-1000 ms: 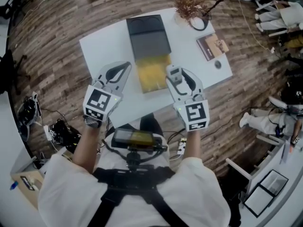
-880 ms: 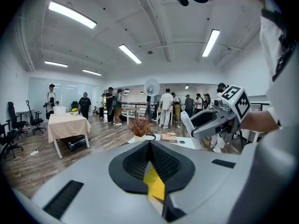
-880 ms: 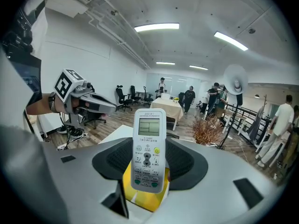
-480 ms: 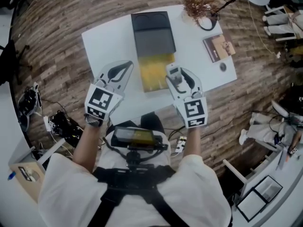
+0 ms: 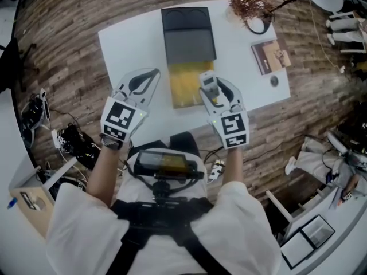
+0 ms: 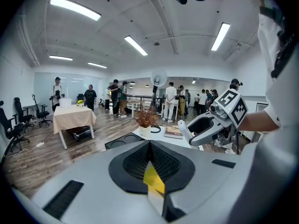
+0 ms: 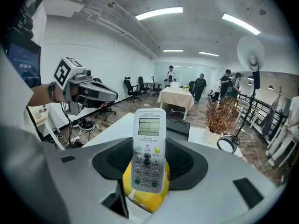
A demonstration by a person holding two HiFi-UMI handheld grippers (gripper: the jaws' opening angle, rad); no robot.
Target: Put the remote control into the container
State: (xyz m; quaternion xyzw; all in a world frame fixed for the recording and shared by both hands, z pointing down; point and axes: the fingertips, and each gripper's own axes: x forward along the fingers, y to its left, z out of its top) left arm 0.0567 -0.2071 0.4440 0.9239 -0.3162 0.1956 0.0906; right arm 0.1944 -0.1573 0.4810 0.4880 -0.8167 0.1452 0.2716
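Clamping remote control (image 7: 148,146), right gripper (image 5: 210,82) near container (image 5: 188,36), left gripper (image 5: 151,74) jaws together

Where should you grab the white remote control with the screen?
Grip the white remote control on its long side edges at the button half, from the bottom end. The right hand-held gripper holds it so: slim body between the jaws, screen end out.

White remote control (image 7: 149,146) upright inside right claw (image 7: 149,169)
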